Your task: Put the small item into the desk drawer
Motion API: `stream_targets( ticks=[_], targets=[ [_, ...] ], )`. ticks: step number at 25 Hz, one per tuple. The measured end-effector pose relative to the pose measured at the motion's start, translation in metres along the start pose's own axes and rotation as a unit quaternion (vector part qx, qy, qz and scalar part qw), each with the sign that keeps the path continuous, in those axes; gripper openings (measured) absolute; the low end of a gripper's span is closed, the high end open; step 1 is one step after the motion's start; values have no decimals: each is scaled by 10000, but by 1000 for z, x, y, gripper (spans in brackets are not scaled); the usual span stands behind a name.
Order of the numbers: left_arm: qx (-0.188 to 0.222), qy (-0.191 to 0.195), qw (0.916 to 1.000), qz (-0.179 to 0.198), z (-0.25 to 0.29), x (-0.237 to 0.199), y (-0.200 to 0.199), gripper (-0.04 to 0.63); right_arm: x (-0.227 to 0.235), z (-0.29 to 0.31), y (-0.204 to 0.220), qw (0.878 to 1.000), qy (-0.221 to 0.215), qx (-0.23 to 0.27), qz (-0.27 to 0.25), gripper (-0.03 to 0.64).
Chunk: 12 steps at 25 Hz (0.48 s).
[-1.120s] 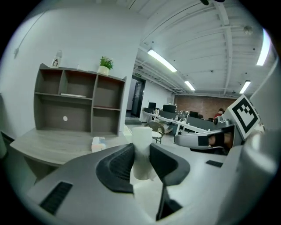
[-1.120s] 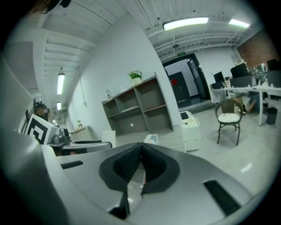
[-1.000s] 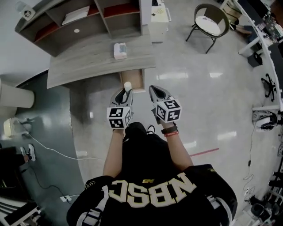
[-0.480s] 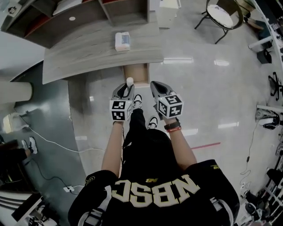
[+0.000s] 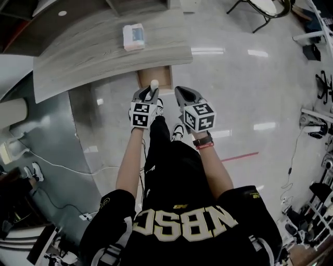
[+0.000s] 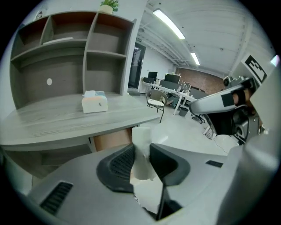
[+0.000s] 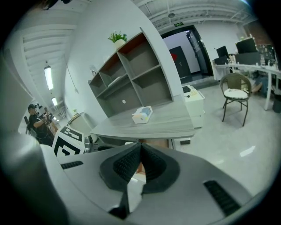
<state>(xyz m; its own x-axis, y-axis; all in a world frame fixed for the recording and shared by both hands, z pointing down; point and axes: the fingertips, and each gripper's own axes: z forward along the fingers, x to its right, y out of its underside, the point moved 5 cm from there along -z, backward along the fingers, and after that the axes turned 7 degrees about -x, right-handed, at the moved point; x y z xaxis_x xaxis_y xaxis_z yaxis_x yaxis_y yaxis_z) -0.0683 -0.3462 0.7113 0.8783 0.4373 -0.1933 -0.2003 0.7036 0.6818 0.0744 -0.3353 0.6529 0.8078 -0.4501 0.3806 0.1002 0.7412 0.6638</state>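
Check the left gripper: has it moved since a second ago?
Yes. Against the front edge of the desk, the left gripper has closed in on the open drawer, and the small white item it holds now shows over the drawer's opening.

Quantity two:
- Hand-held grippers: left hand-held gripper (image 5: 151,91) and right hand-held gripper (image 5: 181,93).
- Marker cubes, one per gripper: left cube (image 5: 141,114) and right cube (image 5: 200,117).

Quantity one of each:
- item (image 5: 154,83), white
- worktop (image 5: 93,52)
- drawer (image 5: 143,78)
- tissue box (image 5: 133,36)
- shelf unit (image 6: 66,57)
- plant (image 6: 108,5) on the shelf unit
- chair (image 7: 235,94)
- cabinet (image 7: 193,103), white
- bystander (image 7: 37,119)
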Motion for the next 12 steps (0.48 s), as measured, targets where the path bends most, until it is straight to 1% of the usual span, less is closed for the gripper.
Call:
stream_targets(
  ticks=[2, 6, 12],
  targets=[
    [-212, 1, 9997, 75, 15, -6, 3, 120, 5, 9, 2, 10000, 31, -31, 13, 8],
    [-436, 23, 9989, 180, 41, -17, 8, 120, 11, 24, 6, 9999, 35, -102, 35, 8],
    [-858, 159, 9949, 506, 75, -24, 24, 120, 22, 39, 14, 9996, 14, -127, 237, 8]
  ],
)
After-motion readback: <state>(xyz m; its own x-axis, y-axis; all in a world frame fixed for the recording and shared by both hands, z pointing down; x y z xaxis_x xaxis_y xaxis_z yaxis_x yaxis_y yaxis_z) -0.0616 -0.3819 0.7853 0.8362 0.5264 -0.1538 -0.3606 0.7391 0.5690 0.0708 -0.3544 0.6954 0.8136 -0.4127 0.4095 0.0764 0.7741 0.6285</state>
